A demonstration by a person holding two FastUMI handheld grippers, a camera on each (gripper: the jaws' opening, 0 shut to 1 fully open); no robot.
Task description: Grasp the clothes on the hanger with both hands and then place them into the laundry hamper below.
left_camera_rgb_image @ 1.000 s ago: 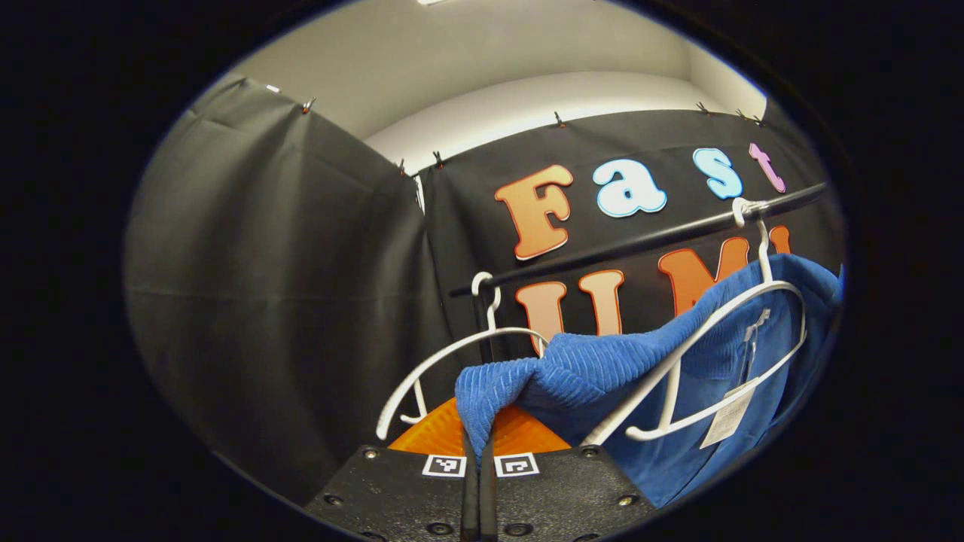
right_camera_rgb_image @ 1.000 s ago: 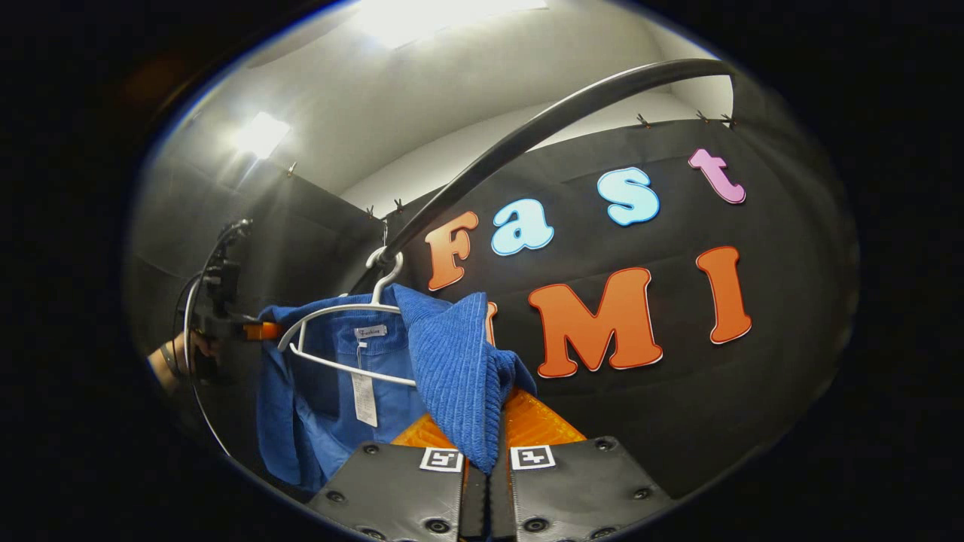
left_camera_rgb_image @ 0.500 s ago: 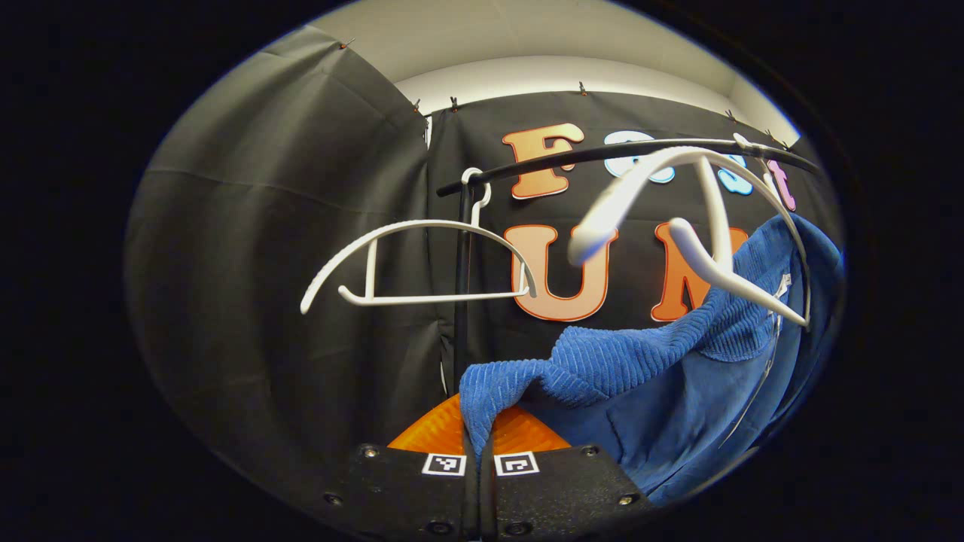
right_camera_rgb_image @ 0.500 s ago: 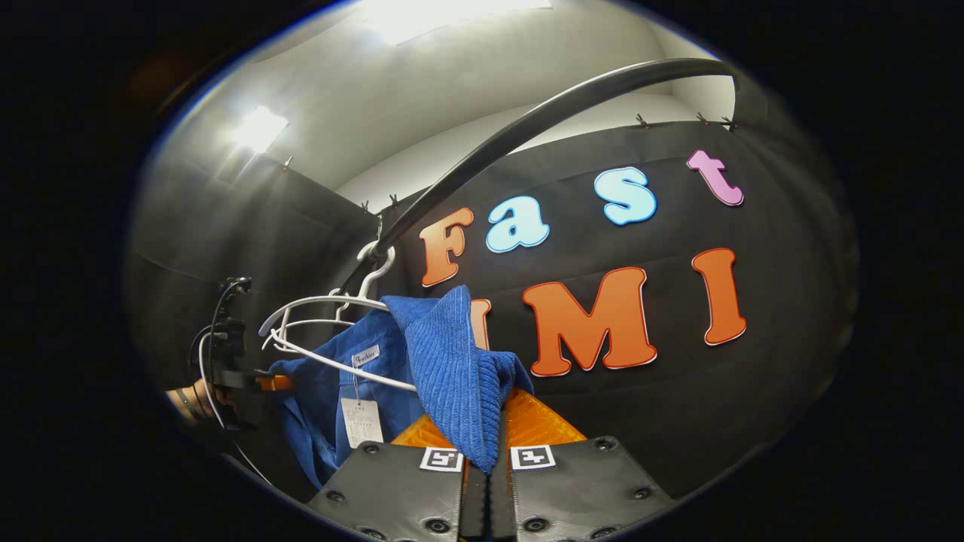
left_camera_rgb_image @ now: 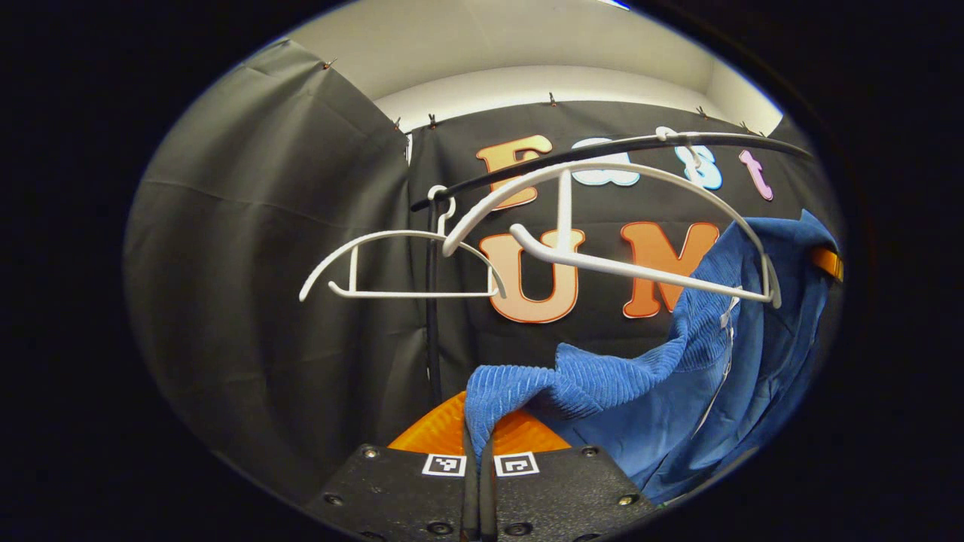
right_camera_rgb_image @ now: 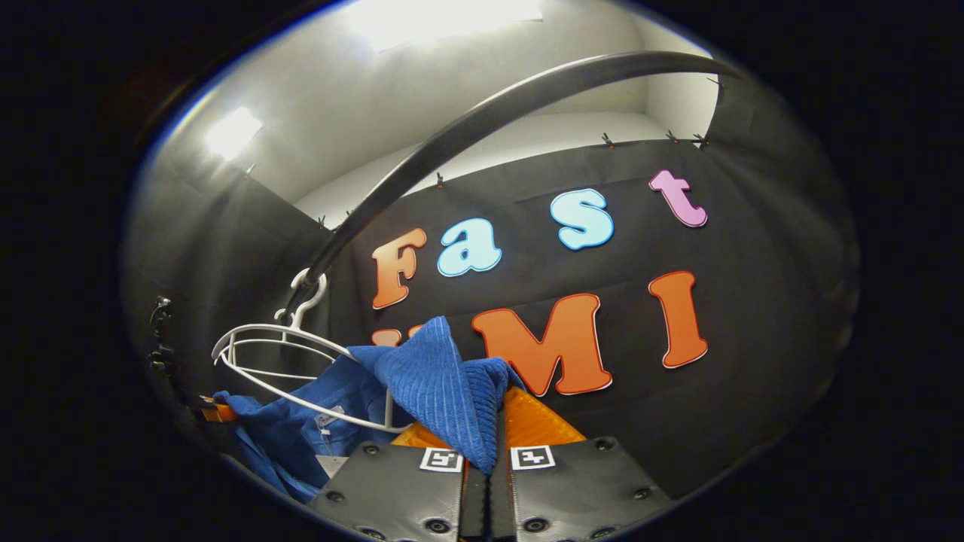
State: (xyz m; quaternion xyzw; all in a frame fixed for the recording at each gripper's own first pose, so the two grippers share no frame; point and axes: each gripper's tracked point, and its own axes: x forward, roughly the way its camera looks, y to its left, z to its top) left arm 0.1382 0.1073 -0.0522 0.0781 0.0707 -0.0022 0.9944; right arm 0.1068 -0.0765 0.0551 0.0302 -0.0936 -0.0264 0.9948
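Blue clothes (left_camera_rgb_image: 678,376) hang below the 2 white hangers (left_camera_rgb_image: 602,218) on the black rail (right_camera_rgb_image: 482,120). Left gripper (left_camera_rgb_image: 477,470) and right gripper (right_camera_rgb_image: 489,467) each pinch a corner tight.

Black cloth (left_camera_rgb_image: 286,226) hangs as the booth's wall, two panels meeting at a corner seam in the left gripper view, with small clips (left_camera_rgb_image: 431,119) pinning the top edge. Above the cloth runs a pale wall band (left_camera_rgb_image: 527,79) under an off-white ceiling (right_camera_rgb_image: 361,105). In the right gripper view a bright ceiling light (right_camera_rgb_image: 444,15) glares at the top, with a second light (right_camera_rgb_image: 232,132) to its left. A dark rail (right_camera_rgb_image: 482,120) arches across in front of the cloth, on a dark upright post (left_camera_rgb_image: 431,316).
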